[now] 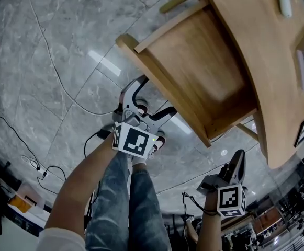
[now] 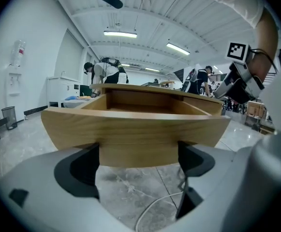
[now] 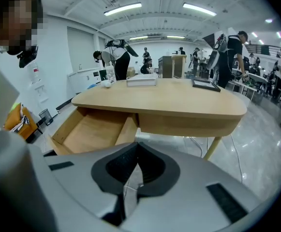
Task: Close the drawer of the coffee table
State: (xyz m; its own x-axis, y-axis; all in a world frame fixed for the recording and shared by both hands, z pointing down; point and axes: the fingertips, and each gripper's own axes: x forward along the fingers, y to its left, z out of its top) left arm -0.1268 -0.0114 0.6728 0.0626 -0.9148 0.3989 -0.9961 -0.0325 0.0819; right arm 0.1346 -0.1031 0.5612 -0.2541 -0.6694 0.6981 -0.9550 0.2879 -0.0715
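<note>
Here, drawer (image 2: pixel 135 129) pulled out, left gripper (image 2: pixel 139 164) jaws wide apart at its front edge, right gripper (image 3: pixel 136 151) jaws closed, empty.

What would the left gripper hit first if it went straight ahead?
The left gripper would meet the drawer front, squarely ahead of its open jaws; the remaining gap is unclear.
</note>
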